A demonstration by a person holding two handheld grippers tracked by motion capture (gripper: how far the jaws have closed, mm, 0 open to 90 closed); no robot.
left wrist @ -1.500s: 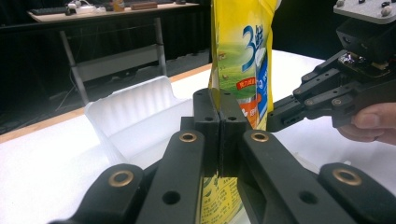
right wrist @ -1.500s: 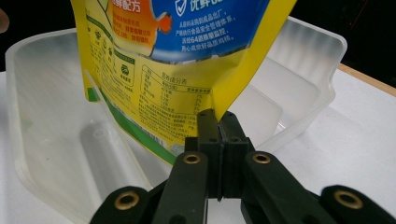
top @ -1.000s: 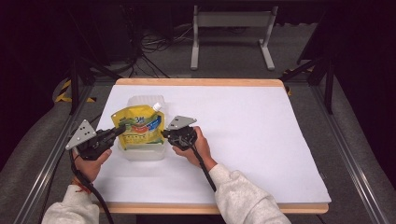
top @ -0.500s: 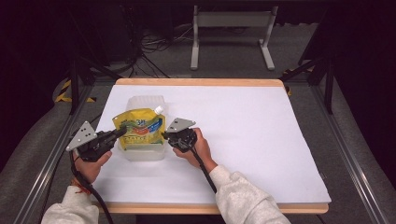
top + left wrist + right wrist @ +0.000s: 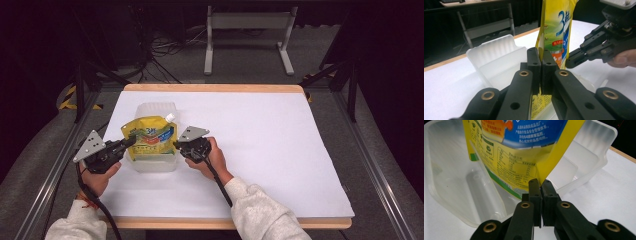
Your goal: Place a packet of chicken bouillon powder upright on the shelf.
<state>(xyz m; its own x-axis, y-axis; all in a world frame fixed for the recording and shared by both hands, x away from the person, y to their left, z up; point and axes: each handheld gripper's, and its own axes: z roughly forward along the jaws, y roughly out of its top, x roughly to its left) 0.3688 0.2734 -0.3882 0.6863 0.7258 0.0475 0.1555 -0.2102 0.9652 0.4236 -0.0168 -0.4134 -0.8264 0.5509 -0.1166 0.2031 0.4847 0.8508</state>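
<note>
The yellow spouted refill pouch [image 5: 149,138] sits in the translucent plastic container [image 5: 155,164], which lies on the white table sheet [image 5: 260,150] toward nine o'clock from the sheet's middle. The pouch's white cap [image 5: 170,118] points to about one o'clock. The container's ribbed far wall shows past the pouch at twelve o'clock.

The left gripper [image 5: 131,142] comes in from eight o'clock, and in the left gripper view its jaws are pressed together on the pouch's yellow edge seam [image 5: 540,75]. The right gripper [image 5: 176,145] comes in from four o'clock; in the right gripper view its jaws are likewise clamped on a lower corner of the pouch [image 5: 539,173], which hangs just above the container's inner floor. So both tools pinch the pouch, one at each side, and it stands stretched between them.

My guess is that the job is well underway: the pouch is gripped and within the container's walls, but not let go. What remains, as far as I can judge, is to settle it down or lift it clear, then release both grips.
</note>
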